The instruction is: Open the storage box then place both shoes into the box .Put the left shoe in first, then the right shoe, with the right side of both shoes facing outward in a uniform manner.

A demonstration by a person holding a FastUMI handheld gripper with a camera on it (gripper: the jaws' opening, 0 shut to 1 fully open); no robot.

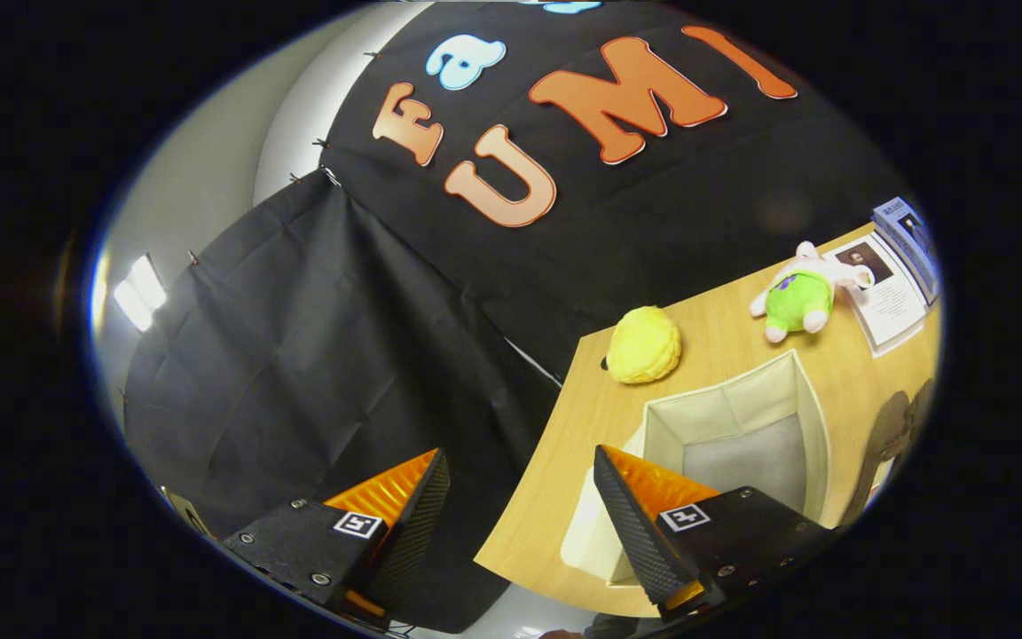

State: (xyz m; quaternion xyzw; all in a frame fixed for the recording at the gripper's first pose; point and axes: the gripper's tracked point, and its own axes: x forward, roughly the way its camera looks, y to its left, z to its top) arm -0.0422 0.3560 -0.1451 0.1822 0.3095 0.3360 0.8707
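Observation:
A cream fabric storage box (768, 399) stands open on the wooden table (564, 470), its grey bottom bare. My gripper (520, 470) hangs open, tilted, to the left of the box and above the table's left edge, with nothing between its fingers. One fingertip (604, 461) overlaps the box's near left corner; the other fingertip (436, 461) is over the black cloth beyond the table. A dark shoe-like shape (888, 444) lies just right of the box, partly cut off.
A yellow plush ball (644, 344) sits on the table behind the box. A small plush toy in green (799, 297) lies farther back, beside a printed sheet (888, 297) and booklets (910, 235). Black cloth walls close off the back and left.

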